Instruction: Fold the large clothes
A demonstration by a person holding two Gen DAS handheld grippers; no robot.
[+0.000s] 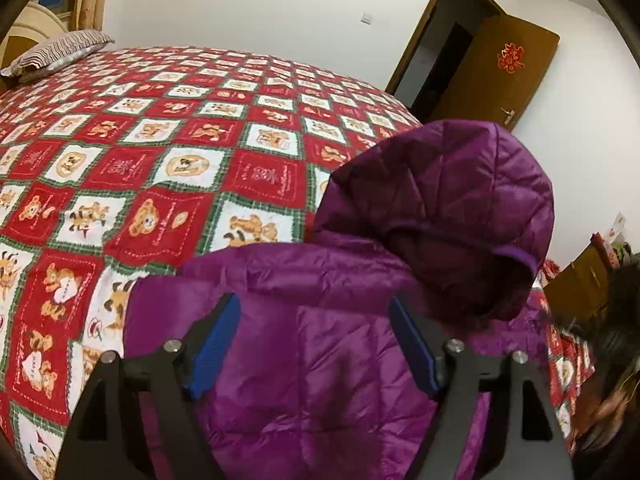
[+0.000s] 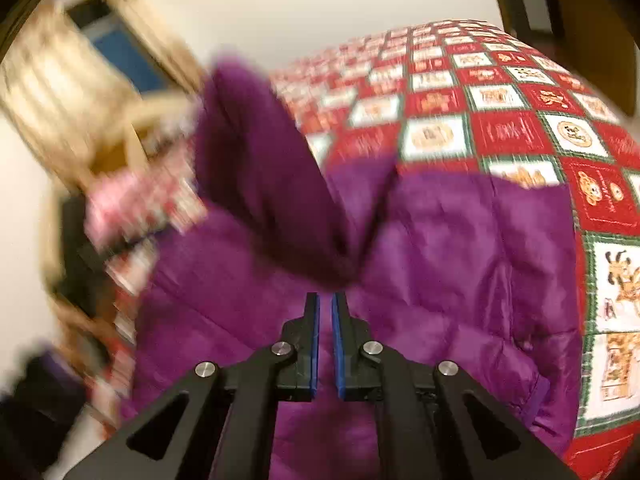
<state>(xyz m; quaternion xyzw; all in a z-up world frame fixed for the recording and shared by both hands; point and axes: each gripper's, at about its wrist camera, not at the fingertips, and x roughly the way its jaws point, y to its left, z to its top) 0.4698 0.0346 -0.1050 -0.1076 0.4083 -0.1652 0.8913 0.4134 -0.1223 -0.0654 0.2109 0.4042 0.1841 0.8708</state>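
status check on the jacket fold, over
Left gripper open above purple jacket. Right gripper shut, holding nothing visible. Hood standing up. Nothing blocking.

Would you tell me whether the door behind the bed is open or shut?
Open: the door swings off its frame, showing a dark gap beside it.

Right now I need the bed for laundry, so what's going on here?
A person with a gripper in each hand is folding a purple hooded jacket on the bed's red bear-print bedspread. The left gripper hangs open above the jacket's body and holds nothing. The right gripper is shut; dark purple fabric rises just past its tips, but the blur hides whether it is pinched. The hood stands up, so the fold isn't finished.
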